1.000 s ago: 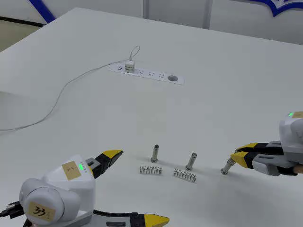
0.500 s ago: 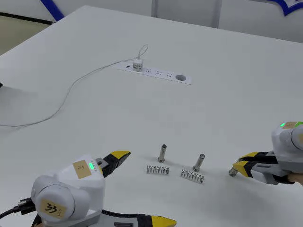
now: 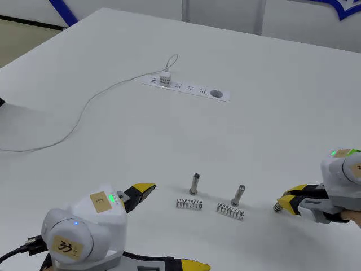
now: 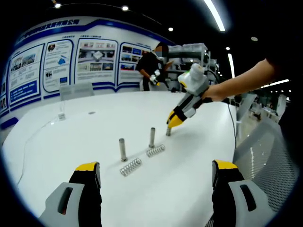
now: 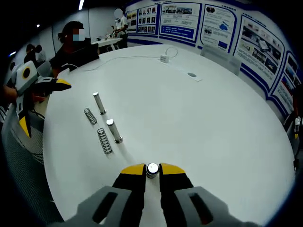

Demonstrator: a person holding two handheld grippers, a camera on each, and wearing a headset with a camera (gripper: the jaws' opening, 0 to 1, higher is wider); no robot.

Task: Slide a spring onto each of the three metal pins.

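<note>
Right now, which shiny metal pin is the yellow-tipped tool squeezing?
The silver metal pin farthest right, gripped by the right tool. The other two pins stand free.

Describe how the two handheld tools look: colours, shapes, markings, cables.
Both the left tool and right tool have rounded white housings, a green light, a tan sticker, and dark jaws with yellow tips. The left one's round end bears a label with handwritten digits, and a black cable leaves its rear.
</note>
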